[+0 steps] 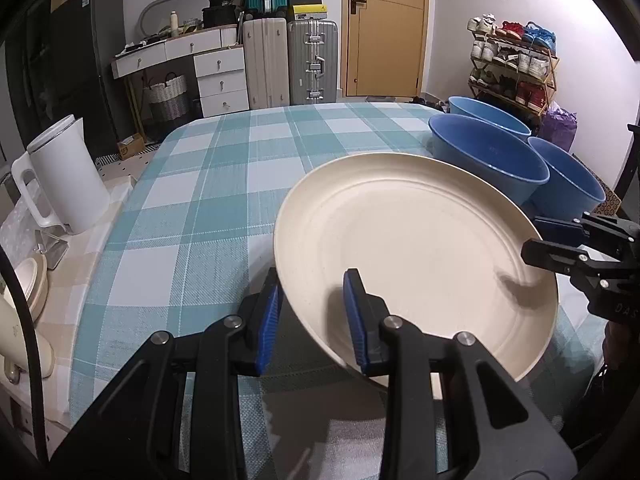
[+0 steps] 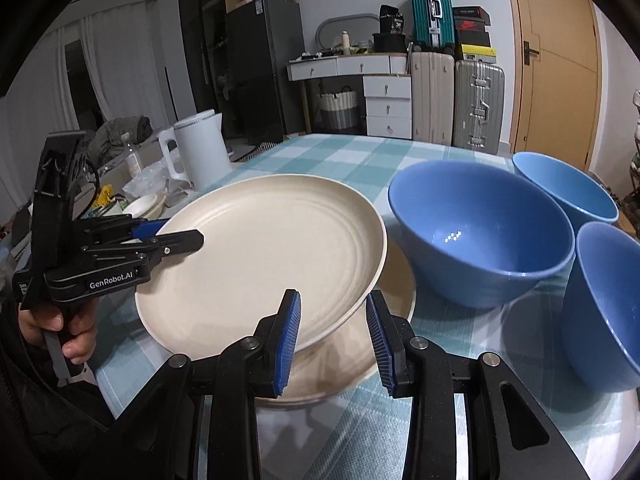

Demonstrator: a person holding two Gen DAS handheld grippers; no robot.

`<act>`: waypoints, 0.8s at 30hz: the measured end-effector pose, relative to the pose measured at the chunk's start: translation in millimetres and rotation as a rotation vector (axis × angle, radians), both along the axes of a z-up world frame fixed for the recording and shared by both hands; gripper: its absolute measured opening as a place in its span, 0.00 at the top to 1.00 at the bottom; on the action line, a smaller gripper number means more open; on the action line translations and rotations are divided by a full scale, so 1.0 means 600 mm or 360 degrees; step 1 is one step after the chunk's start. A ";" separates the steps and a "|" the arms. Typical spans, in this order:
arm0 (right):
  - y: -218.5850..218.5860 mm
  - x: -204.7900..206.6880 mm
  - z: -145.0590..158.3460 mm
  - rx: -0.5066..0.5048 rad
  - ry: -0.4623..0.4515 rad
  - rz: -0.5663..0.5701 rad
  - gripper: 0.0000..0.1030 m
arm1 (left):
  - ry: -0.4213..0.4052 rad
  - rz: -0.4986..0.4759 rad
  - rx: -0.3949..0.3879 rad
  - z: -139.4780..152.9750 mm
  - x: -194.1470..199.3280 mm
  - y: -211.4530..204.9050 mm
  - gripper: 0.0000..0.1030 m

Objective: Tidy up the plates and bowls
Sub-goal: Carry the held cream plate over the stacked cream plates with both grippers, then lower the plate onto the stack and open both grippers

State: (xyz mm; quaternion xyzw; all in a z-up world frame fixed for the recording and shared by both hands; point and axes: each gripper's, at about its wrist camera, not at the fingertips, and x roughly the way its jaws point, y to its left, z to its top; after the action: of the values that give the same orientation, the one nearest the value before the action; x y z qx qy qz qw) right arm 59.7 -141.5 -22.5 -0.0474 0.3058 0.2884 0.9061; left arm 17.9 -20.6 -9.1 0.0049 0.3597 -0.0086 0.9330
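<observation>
Both grippers, left gripper [image 1: 312, 320] and right gripper [image 2: 334, 340], clamp the cream plate [image 2: 260, 252], jaws narrow, above a second plate [image 2: 396, 288]. Next: lower squarely, release.

Plate [image 2: 260, 248] sits tilted over a second plate [image 2: 394, 280] near the desk's [image 1: 224, 168] front edge, held up at two opposite rim points. Three bowls [image 2: 480, 236] cluster at the right edge, just beside the plates. Kettle [image 1: 66, 176] stands off the left edge on a side surface.
</observation>
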 end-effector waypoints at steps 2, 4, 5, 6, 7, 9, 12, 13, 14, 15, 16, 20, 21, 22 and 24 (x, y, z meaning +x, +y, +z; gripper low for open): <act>0.000 -0.001 -0.005 -0.0013 0.0010 -0.0006 0.65 | 0.0016 -0.0006 0.0000 -0.007 0.004 -0.002 0.74; 0.003 -0.002 -0.010 -0.0031 0.0004 -0.0018 0.65 | 0.0026 -0.0007 0.0008 -0.012 0.006 -0.005 0.74; 0.004 -0.001 -0.012 -0.0047 -0.0001 -0.0025 0.65 | 0.0031 -0.0009 0.0012 -0.016 0.010 -0.007 0.74; 0.004 -0.002 -0.014 -0.0055 -0.0001 -0.0030 0.65 | 0.0033 -0.0010 0.0012 -0.016 0.009 -0.009 0.74; 0.004 -0.001 -0.014 -0.0059 0.0001 -0.0035 0.65 | 0.0037 -0.0011 0.0010 -0.018 0.012 -0.010 0.74; 0.003 0.001 -0.018 -0.0062 0.0013 -0.0045 0.65 | 0.0050 -0.0018 0.0011 -0.022 0.017 -0.013 0.74; 0.001 0.000 -0.023 -0.0082 0.0020 -0.0062 0.65 | 0.0059 -0.0028 0.0036 -0.026 0.020 -0.021 0.73; 0.000 -0.001 -0.024 -0.0091 0.0022 -0.0065 0.65 | 0.0058 -0.0030 0.0047 -0.027 0.021 -0.023 0.73; 0.000 -0.001 -0.025 -0.0099 0.0027 -0.0068 0.65 | 0.0058 -0.0034 0.0049 -0.028 0.025 -0.024 0.74; 0.000 0.001 -0.027 -0.0104 0.0030 -0.0074 0.65 | 0.0061 -0.0039 0.0047 -0.029 0.025 -0.025 0.74; -0.001 0.000 -0.028 -0.0107 0.0028 -0.0079 0.65 | 0.0063 -0.0042 0.0046 -0.030 0.027 -0.025 0.74; 0.001 0.000 -0.031 -0.0135 0.0018 -0.0098 0.65 | 0.0074 -0.0043 0.0060 -0.036 0.033 -0.027 0.73; 0.002 0.001 -0.032 -0.0140 0.0019 -0.0101 0.65 | 0.0076 -0.0043 0.0063 -0.037 0.033 -0.029 0.74; 0.002 0.001 -0.033 -0.0144 0.0022 -0.0103 0.65 | 0.0082 -0.0046 0.0066 -0.039 0.035 -0.030 0.74; 0.003 0.002 -0.035 -0.0157 0.0024 -0.0112 0.65 | 0.0087 -0.0050 0.0080 -0.042 0.038 -0.033 0.73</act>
State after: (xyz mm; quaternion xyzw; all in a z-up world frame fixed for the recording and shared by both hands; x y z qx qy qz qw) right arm 61.2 -139.8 -43.8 -0.0791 0.3280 0.2414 0.9099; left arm 40.7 -40.2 -34.5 0.0337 0.3851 -0.0143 0.9222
